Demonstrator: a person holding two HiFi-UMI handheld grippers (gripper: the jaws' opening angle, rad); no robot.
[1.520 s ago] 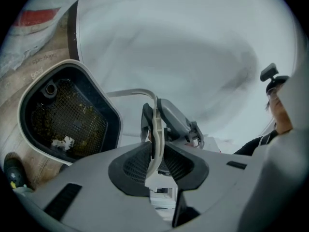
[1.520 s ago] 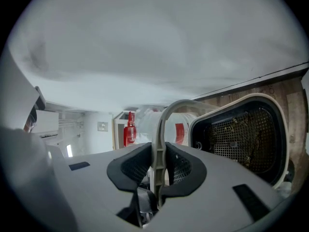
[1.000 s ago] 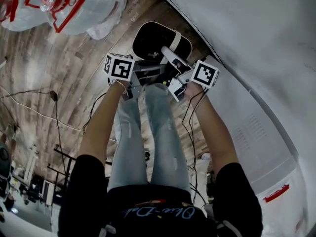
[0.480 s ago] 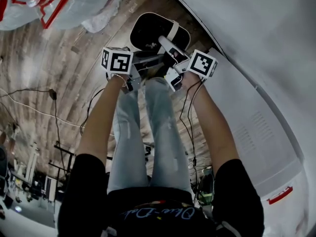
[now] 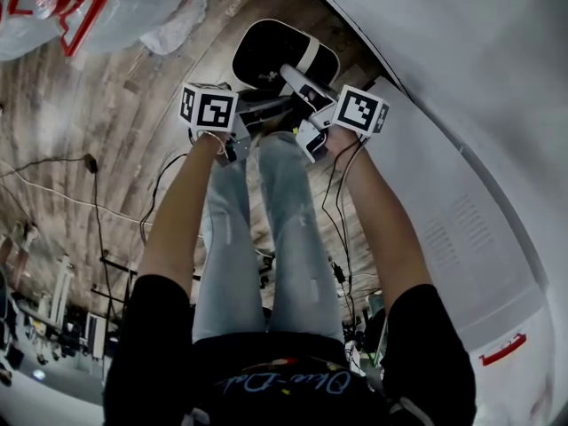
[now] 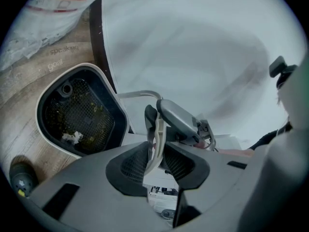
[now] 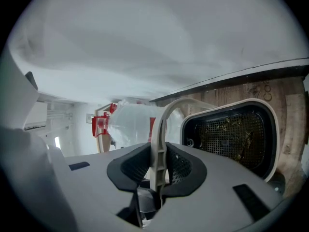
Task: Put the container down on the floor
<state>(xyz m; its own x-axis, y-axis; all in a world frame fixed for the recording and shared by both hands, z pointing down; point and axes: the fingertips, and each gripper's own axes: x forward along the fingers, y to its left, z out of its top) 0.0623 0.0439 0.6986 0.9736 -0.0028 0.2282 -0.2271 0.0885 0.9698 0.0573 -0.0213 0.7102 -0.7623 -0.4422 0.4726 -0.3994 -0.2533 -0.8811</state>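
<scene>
The container [image 5: 266,51] is a black tub with a white rim, a mesh inside and a pale hoop handle [image 5: 306,60]. It hangs over the wooden floor [image 5: 133,122], in front of my legs. Both grippers hold it by the handle. My left gripper [image 5: 257,105] is shut on the handle [image 6: 155,139], with the tub [image 6: 77,112] below and to its left. My right gripper [image 5: 297,91] is shut on the same handle [image 7: 158,144], with the tub [image 7: 231,132] to its right. Bits of debris lie in the mesh.
Clear plastic bags with red print [image 5: 98,7] lie on the floor at the far left. A white wall [image 5: 461,78] runs along the right, close to the container. Cables [image 5: 89,162] trail over the boards. A white unit with a red handle [image 5: 503,349] stands at lower right.
Both grippers and the container have sunk a little toward the floor, shifting up in the head view. The grips on the handle look unchanged.
</scene>
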